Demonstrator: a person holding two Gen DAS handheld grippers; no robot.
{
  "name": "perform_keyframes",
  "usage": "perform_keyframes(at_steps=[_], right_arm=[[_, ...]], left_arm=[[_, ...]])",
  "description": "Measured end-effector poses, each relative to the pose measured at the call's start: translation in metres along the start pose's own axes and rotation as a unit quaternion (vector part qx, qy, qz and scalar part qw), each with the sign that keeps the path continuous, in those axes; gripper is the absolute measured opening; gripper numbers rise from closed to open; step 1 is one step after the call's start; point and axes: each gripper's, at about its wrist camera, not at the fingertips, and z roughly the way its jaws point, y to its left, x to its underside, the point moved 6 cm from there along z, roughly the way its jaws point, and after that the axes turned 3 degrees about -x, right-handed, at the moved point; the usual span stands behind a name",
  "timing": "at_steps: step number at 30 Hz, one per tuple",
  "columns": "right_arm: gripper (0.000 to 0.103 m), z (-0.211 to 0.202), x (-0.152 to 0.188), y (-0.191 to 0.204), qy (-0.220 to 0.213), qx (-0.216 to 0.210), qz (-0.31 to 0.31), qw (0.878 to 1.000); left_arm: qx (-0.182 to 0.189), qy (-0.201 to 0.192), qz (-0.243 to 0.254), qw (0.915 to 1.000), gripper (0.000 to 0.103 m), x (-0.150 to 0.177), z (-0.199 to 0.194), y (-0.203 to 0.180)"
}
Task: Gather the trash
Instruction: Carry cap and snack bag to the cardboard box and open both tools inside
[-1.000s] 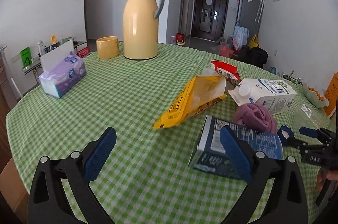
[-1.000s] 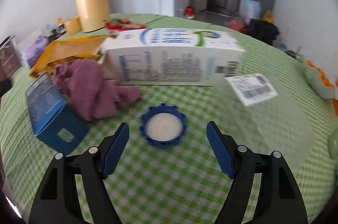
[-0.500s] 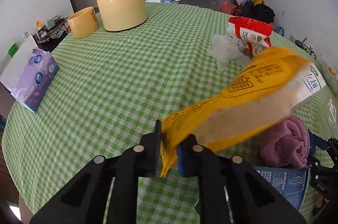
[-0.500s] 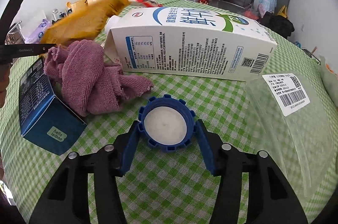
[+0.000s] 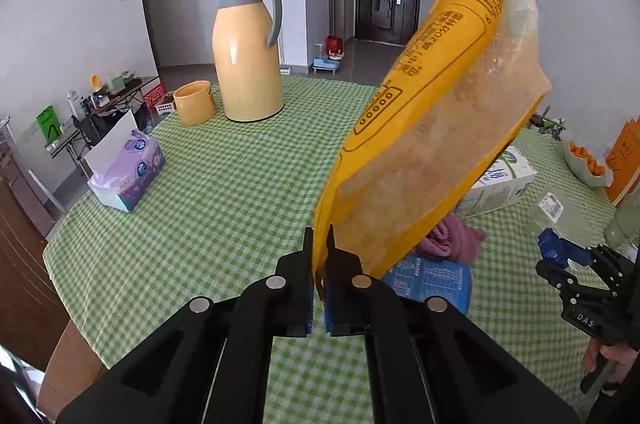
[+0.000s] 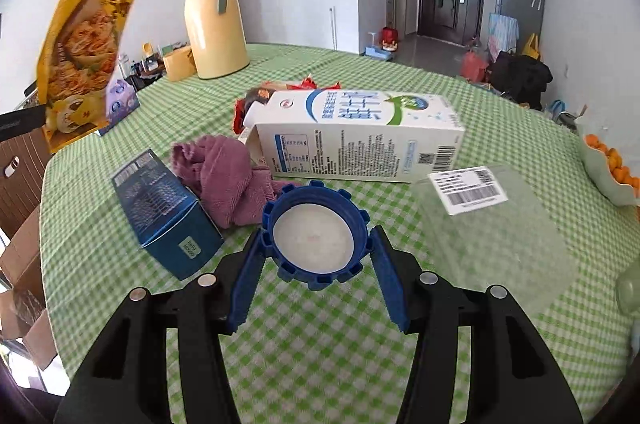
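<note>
L gripper [image 5: 319, 264] pinching yellow bag [image 5: 432, 127], R gripper [image 6: 316, 256] clamping blue cap [image 6: 315, 234]

Yellow bag [image 5: 432, 143] hides table [image 5: 224, 191] (far right part).

- glossy crinkly plastic snack bag [image 5: 436, 127]
- shiny smooth yellow jug [image 5: 248, 51]
- fuzzy purple cloth [image 6: 228, 175]
- matt printed cardboard milk carton [image 6: 356, 135]
- ridged blue plastic cap [image 6: 316, 236]
</note>
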Motion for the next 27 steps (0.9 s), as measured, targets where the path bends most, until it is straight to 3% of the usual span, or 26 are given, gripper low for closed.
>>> perform_keyframes(at_steps=[6,17,23,27], right_arm=[[0.052,-0.041,0.003,0.007,-0.032,-0.007,-0.005,0.999],[0.052,-0.062,0.005,0.03,-0.043,-0.016,-0.023,0.999],[0.052,-0.056,0.001,0.071,-0.042,-0.045,-0.055,0.997],[0.052,-0.043,0.0,0.119,-0.03,-0.081,-0.088,0.992]], left_arm=[[0.009,-0.031,-0.024,0.9992,0.001,0.021,-0.059,-0.009],[0.01,-0.04,-0.04,0.9984,0.0,0.05,-0.095,-0.006],[-0.007,-0.046,-0.064,0.9969,0.001,0.066,-0.106,0.021],[-0.038,-0.048,-0.091,0.994,0.0,0.088,-0.116,0.06]])
